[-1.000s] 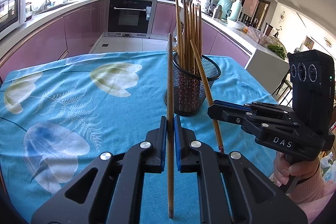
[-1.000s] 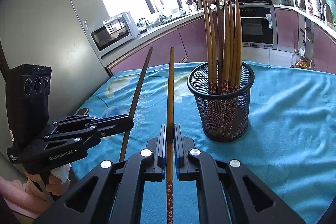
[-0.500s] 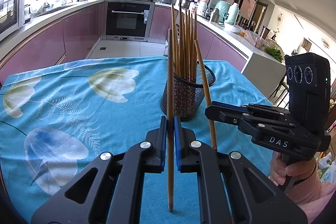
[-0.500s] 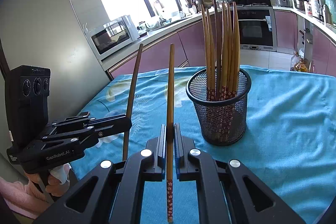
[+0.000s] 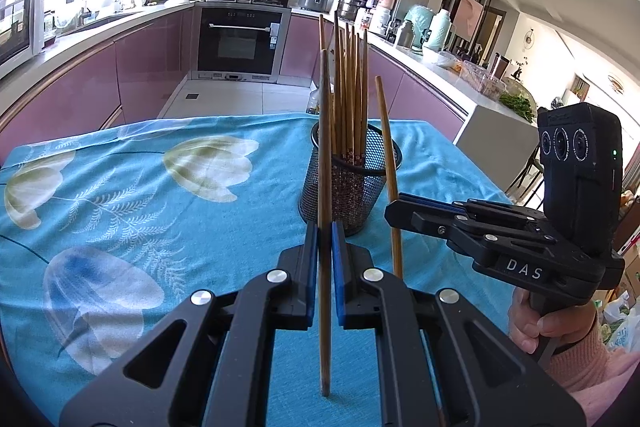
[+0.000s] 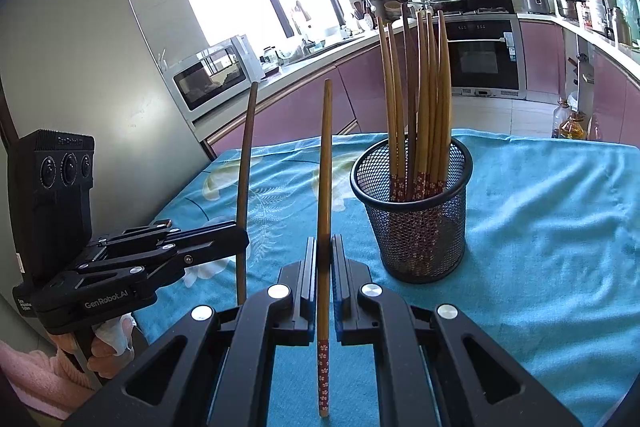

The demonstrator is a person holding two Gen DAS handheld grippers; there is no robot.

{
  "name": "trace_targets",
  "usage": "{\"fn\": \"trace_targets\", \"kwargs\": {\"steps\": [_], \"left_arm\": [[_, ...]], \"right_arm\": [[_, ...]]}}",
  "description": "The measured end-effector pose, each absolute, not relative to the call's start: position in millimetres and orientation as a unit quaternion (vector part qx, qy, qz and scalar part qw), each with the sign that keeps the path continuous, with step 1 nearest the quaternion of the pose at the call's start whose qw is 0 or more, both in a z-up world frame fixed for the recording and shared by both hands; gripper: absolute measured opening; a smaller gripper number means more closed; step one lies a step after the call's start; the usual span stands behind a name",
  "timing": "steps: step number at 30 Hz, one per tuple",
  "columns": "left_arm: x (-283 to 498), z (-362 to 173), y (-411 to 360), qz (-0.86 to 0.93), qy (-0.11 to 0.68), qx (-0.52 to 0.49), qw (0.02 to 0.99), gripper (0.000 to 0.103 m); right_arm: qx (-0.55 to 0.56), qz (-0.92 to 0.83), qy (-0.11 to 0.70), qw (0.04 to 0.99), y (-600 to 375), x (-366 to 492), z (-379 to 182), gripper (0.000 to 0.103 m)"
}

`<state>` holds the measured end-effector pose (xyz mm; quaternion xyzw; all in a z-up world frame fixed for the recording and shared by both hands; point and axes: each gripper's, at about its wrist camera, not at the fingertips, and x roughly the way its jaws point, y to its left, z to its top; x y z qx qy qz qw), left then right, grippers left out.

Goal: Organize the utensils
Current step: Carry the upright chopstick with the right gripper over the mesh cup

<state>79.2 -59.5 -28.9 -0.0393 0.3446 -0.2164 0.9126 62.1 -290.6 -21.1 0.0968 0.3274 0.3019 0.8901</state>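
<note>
Now each closed gripper, left gripper [image 5: 325, 251] and right gripper [image 6: 325, 267], clamps one upright brown wooden chopstick [image 5: 325, 163] short of the black mesh holder [image 6: 416, 227] mid-surface; next, tip each over its rim.

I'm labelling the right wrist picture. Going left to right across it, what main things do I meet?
left gripper with its plain chopstick → right gripper's flower-patterned chopstick → mesh holder full of chopsticks → bare tablecloth
</note>
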Motion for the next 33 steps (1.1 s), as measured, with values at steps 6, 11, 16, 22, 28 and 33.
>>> {"fn": "trace_targets", "kwargs": {"steps": [6, 11, 16, 22, 28, 33], "left_arm": [[78.7, -26.6, -60.2, -0.217, 0.343, -0.040, 0.913, 0.008], [79.5, -23.2, -62.1, -0.220, 0.339, -0.041, 0.914, 0.008], [79.2, -20.0, -62.6, -0.222, 0.335, -0.043, 0.915, 0.008], [79.9, -16.9, -62.3, -0.225, 0.334, -0.045, 0.914, 0.008], [81.2, -15.2, -62.1, -0.228, 0.332, -0.046, 0.914, 0.008], [83.1, -12.7, -62.2, -0.229, 0.329, -0.047, 0.915, 0.008]], "right_arm": [[0.100, 0.301, 0.323, 0.892, -293.5, 62.9, -18.6, 0.006], [0.103, 0.300, 0.321, 0.892, -293.5, 65.0, -17.7, 0.006], [0.104, 0.300, 0.319, 0.893, -295.4, 66.5, -16.5, 0.006], [0.106, 0.299, 0.314, 0.895, -297.7, 68.6, -13.7, 0.006], [0.108, 0.297, 0.310, 0.897, -299.2, 70.4, -11.5, 0.006], [0.109, 0.296, 0.304, 0.899, -302.1, 71.0, -7.6, 0.006]]}}
